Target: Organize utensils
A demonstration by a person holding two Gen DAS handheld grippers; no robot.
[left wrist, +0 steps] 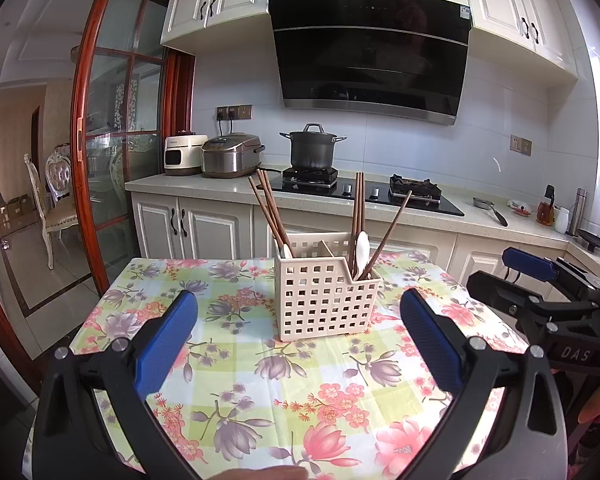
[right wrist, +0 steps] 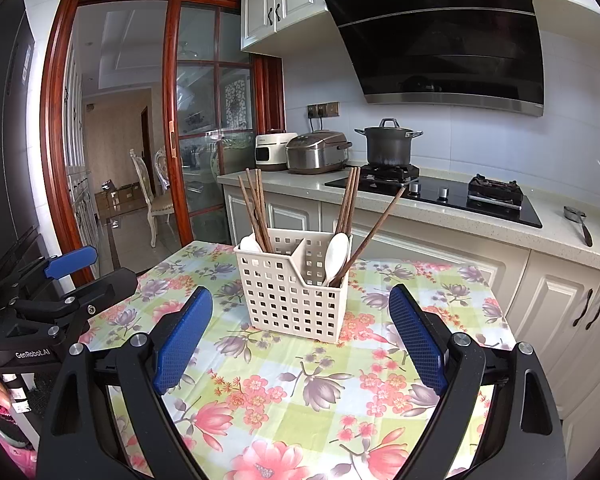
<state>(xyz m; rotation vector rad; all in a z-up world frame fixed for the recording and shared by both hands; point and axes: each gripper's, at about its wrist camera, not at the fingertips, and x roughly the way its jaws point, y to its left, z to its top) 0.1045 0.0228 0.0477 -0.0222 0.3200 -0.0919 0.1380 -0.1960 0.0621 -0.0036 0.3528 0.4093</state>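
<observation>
both spread wide and empty, left gripper [left wrist: 298, 328] and right gripper [right wrist: 300, 328], below centre-frame caddy [right wrist: 296, 300]; could tip if leaning chopsticks [right wrist: 374, 228] snagged.

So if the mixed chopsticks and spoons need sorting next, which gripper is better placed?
Marginally the right gripper, as a judgement. Both are open, empty and short of the utensil caddy. The lone slanted chopstick and white spoon stand in the compartment on its side; the left gripper faces the other.
</observation>
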